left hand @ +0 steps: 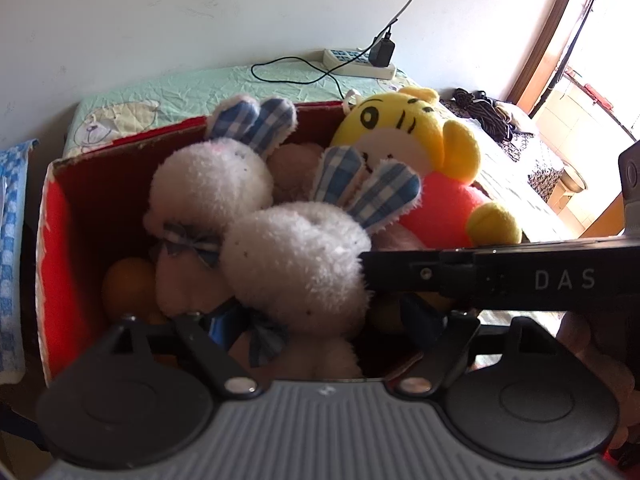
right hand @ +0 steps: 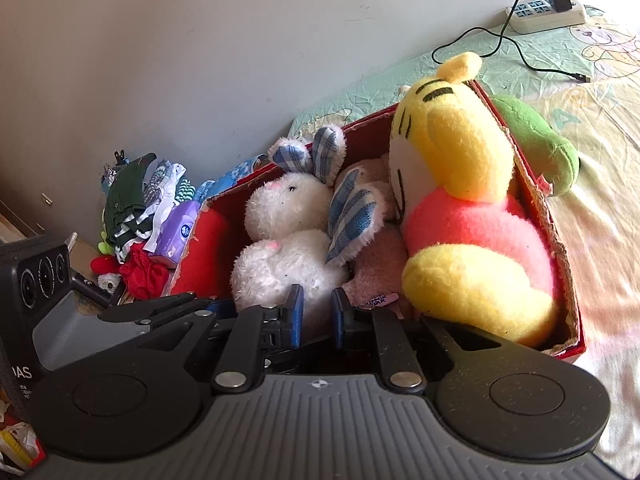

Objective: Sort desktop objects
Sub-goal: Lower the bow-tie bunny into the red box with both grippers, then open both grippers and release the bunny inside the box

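Observation:
A red cardboard box (left hand: 60, 216) (right hand: 560, 264) on the bed holds plush toys. Two white rabbits with blue-checked ears lie in it, the nearer rabbit (left hand: 296, 264) (right hand: 280, 268) in front of the farther rabbit (left hand: 212, 180) (right hand: 288, 200). A yellow tiger in a pink shirt (left hand: 404, 120) (right hand: 460, 152) leans at the box's right side. My left gripper (left hand: 320, 324) is open, its fingers on either side of the nearer rabbit's body. My right gripper (right hand: 318, 314) is shut on that rabbit's white fur. The right tool's black housing (left hand: 500, 278) crosses the left wrist view.
An orange ball (left hand: 128, 284) and a pink plush (right hand: 376, 264) lie low in the box. A green plush (right hand: 536, 140) lies outside its right wall. A power strip (left hand: 356, 62) (right hand: 548, 12) with cables is by the wall. Clothes (right hand: 136, 208) and a tissue pack (right hand: 178, 232) pile up left.

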Action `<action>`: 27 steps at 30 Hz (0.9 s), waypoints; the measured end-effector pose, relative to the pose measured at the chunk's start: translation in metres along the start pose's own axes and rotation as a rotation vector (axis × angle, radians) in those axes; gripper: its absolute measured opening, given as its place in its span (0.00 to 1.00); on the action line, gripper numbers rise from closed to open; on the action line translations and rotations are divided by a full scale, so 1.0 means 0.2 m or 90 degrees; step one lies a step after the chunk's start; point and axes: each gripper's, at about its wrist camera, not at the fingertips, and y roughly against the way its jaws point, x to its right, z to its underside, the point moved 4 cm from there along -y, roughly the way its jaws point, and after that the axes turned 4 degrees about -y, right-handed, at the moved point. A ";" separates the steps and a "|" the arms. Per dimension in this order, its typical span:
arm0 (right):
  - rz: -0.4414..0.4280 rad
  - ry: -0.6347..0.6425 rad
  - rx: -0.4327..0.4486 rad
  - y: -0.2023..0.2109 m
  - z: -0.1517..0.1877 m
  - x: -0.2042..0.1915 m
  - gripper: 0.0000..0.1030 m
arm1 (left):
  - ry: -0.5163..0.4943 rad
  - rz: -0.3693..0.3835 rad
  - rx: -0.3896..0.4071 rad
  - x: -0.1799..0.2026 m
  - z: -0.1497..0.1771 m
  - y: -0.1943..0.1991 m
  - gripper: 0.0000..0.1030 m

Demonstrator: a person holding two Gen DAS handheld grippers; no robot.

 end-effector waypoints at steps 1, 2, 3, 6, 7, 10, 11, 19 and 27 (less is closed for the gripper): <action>0.002 0.006 0.004 0.01 0.00 -0.01 0.14 | 0.002 0.000 -0.003 0.00 0.00 0.00 0.82; 0.005 0.015 0.009 0.01 0.01 -0.02 0.15 | 0.000 -0.003 -0.004 0.00 -0.01 0.00 0.82; 0.009 0.026 0.014 0.02 0.01 -0.03 0.15 | -0.004 -0.006 -0.003 0.00 -0.01 0.01 0.82; 0.012 0.030 0.020 0.04 0.03 -0.03 0.16 | -0.010 -0.012 0.009 0.00 -0.01 0.05 0.83; 0.013 0.028 0.020 0.04 0.03 -0.03 0.16 | -0.011 -0.014 0.011 0.01 -0.01 0.06 0.84; 0.020 0.035 0.026 0.05 0.05 -0.03 0.16 | -0.014 -0.037 0.001 0.02 -0.01 0.04 0.85; 0.022 0.040 0.029 0.05 0.05 -0.04 0.16 | -0.012 -0.040 -0.002 0.02 0.00 0.04 0.85; 0.024 0.046 0.043 0.07 0.05 -0.03 0.12 | -0.017 -0.081 -0.003 0.05 0.00 0.05 0.85; 0.021 0.050 0.046 0.07 0.06 -0.01 0.06 | -0.017 -0.111 -0.006 0.07 0.00 0.04 0.85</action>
